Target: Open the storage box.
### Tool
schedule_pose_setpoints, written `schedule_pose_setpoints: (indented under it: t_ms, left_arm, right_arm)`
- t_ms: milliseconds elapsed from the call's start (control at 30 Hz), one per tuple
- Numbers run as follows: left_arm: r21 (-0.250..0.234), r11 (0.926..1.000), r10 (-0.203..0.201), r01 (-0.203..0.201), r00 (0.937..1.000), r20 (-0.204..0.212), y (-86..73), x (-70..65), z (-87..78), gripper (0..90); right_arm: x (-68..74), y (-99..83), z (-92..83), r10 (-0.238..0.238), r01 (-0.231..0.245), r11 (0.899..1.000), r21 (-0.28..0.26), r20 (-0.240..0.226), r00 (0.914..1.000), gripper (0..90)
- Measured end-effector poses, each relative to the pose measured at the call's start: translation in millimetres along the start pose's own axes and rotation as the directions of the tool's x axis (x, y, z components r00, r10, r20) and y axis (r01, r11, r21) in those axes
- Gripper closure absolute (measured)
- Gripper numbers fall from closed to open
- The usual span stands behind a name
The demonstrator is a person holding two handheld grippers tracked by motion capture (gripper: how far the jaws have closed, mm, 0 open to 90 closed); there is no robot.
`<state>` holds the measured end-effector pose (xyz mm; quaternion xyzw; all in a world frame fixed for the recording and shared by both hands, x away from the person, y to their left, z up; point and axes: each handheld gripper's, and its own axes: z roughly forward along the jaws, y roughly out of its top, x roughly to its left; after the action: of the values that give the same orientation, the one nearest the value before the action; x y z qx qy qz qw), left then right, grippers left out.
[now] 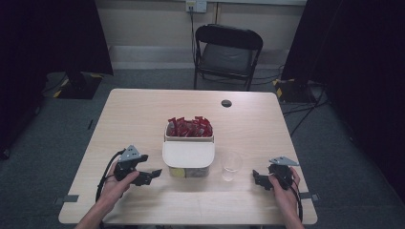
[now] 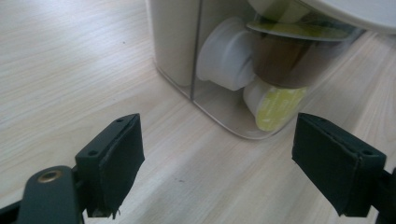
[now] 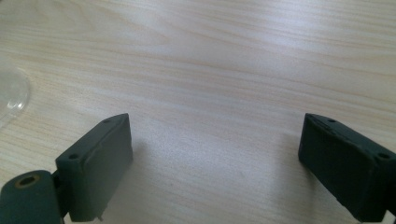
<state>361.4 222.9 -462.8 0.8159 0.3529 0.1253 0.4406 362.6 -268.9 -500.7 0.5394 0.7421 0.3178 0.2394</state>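
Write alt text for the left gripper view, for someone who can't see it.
Two black jaws stand wide apart and empty over a pale wooden table, facing the corner of a clear plastic container just ahead. Through its wall show small coffee-style pods, white, brown and one with a yellow lid; a white lid covers the top.

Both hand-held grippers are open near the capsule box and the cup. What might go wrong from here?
1. The clear plastic cup stands close beside the capsule box; the right hand-held gripper, moving in, may tip it.
2. The left hand-held gripper could shove the box instead of gripping it, since its jaws look narrower than it.
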Motion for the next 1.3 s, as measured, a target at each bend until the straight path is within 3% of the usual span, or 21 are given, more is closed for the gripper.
schedule_pose_setpoints:
  t_ms: [367,467,600,633,833,967,1067,1300]
  left_arm:
    - [0.000,0.9997,0.025,-0.025,0.9994,0.025,14.7,-6.4,7.6,16.4]
    - [-0.015,0.9998,0.016,-0.016,0.9995,0.028,17.0,-8.0,9.8,16.6]
    - [0.001,0.9997,0.024,-0.024,0.9988,0.042,18.1,-10.2,12.5,16.5]
    - [-0.013,0.9999,0.007,-0.006,0.9988,0.048,20.5,-13.1,14.1,16.5]
    - [-0.014,0.9997,0.021,-0.020,0.9972,0.071,28.6,-17.8,18.4,15.3]
    - [-0.025,0.9996,-0.012,0.015,0.9947,0.102,36.1,-22.6,21.5,14.9]
    - [-0.024,0.9997,0.006,-0.004,0.9959,0.090,37.3,-23.8,22.6,12.6]
    - [-0.025,0.9997,-0.001,0.003,0.9946,0.104,37.2,-21.4,21.1,13.2]
  right_arm:
    - [0.0,0.0,0.0,0.000,0.000,1.000,0.000,0.000,1.0000,9.4]
    - [0.0,0.0,0.0,0.000,0.000,1.000,0.000,0.000,1.0000,9.4]
    - [0.0,0.0,0.0,-0.001,0.001,1.000,0.000,0.000,1.0000,9.4]
    - [0.0,0.0,0.0,0.000,0.000,1.000,0.000,0.000,1.0000,9.4]
    - [0.0,0.0,0.1,0.000,0.000,1.000,0.000,0.000,1.0000,9.3]
    - [0.0,0.0,0.1,0.000,0.000,1.000,0.000,0.000,1.0000,9.3]
    - [0.0,0.0,0.1,0.000,0.000,1.000,0.000,0.000,1.0000,9.3]
    - [0.0,0.0,0.1,0.000,0.000,1.000,0.000,0.000,1.0000,9.3]
